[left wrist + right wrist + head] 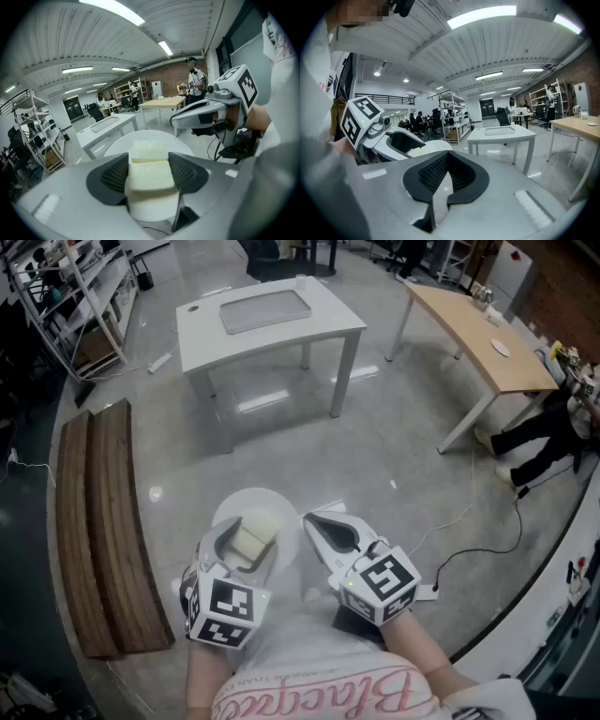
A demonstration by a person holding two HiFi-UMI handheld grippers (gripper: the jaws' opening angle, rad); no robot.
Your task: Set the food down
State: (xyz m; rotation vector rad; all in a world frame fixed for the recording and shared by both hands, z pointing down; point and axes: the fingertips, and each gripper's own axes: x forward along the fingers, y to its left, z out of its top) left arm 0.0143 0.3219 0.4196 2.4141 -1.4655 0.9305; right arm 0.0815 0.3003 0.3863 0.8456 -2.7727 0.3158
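A pale yellow food block (255, 531) (150, 173) lies on a round white plate (272, 507) (154, 138), with a second block just beyond it. My left gripper (246, 542) (147, 159) is shut on the near block, its black pads pressing on both sides, and the plate hangs in the air with it. How the plate itself is borne is hidden. Just to the right at the same height, my right gripper (314, 521) (444, 161) is shut with nothing between its pads. The right gripper view shows the plate (433, 146) beside the left gripper.
A white table (319, 329) with a grey tray (264, 307) stands ahead across the grey floor. A wooden table (478, 324) is at the right, where a person's legs (539, 437) stretch out. A long wooden bench (98, 521) runs along the left. A black cable (478, 545) crosses the floor.
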